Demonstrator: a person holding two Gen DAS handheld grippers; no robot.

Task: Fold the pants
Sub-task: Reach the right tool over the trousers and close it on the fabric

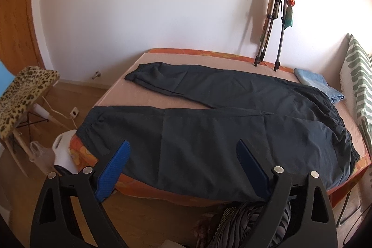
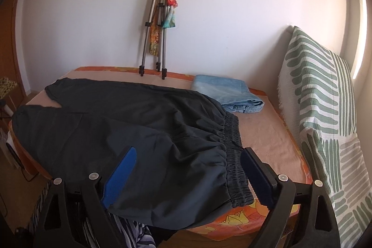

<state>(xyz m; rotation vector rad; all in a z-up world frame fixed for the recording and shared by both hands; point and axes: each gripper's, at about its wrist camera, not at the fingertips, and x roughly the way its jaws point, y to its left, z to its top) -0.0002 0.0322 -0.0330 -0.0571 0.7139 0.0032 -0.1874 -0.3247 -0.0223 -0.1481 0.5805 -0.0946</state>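
White wall backs a bed covered in a pinkish sheet with an orange flowered edge. Dark pants lie spread flat across the bed, both legs stretched away from the waistband, which is bunched and elastic at the end of the pants nearest a green-and-white patterned cushion. Beyond the pants, against the wall, a folded tripod stands on the bed with a colourful cloth hung from its top. Folded blue jeans rest between the tripod and the cushion, just beside the pants' waist end. On the far side of the pants from the cushion, a leopard-print stool stands on the wooden floor.

Left gripper hovers over the near pant leg, jaws wide, nothing clamped. Right gripper hovers by the waistband, jaws wide on either side of the gathered fabric, pads not pressing it.
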